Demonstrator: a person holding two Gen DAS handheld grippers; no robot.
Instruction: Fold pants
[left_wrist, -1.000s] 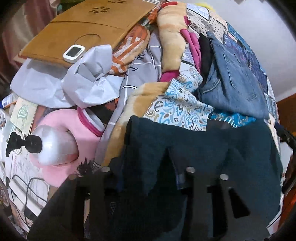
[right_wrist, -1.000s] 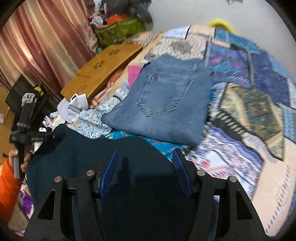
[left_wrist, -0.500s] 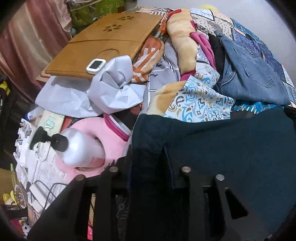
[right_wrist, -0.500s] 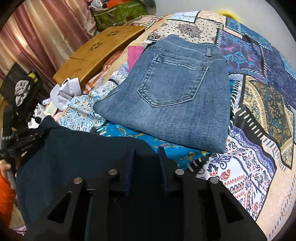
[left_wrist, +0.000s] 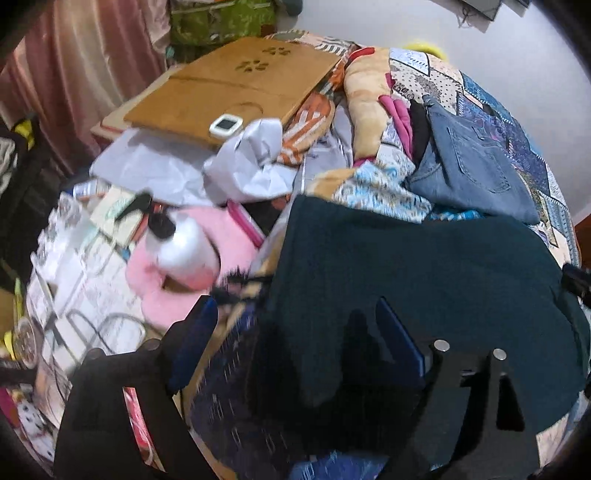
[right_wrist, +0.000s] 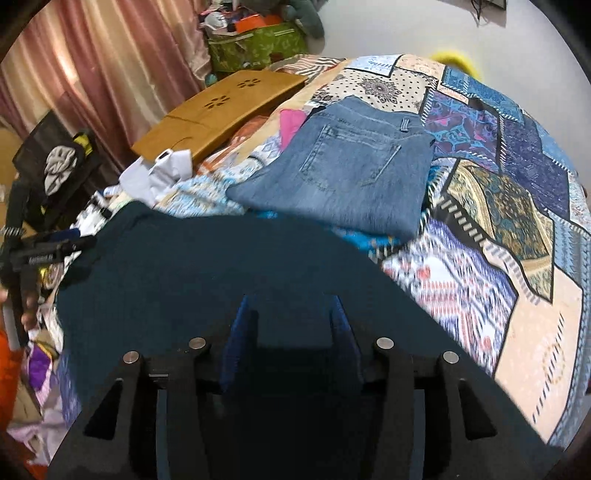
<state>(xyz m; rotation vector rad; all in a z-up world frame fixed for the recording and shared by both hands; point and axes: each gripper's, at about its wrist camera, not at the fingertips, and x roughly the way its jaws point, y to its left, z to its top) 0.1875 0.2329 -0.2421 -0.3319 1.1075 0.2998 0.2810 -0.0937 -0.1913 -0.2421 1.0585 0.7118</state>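
Left wrist view has the dark teal pants spread on the bed, just in front of the folded blue jeans, with one edge running between the left tongs. Those tongs are spread wide, gripping nothing. Right tongs sit over the same pants, blue pads parted with fabric between them; they look loose rather than pinching, as far as I can make out.

Risk as I see it: nobody's holding the cloth, so the edge nearest the pink slipper and white pump bottle could slump off toward that clutter, or a careless grab could bunch the layers.

Can't see waistband or hems, the pants are cut off by both frames, and there's motion blur.
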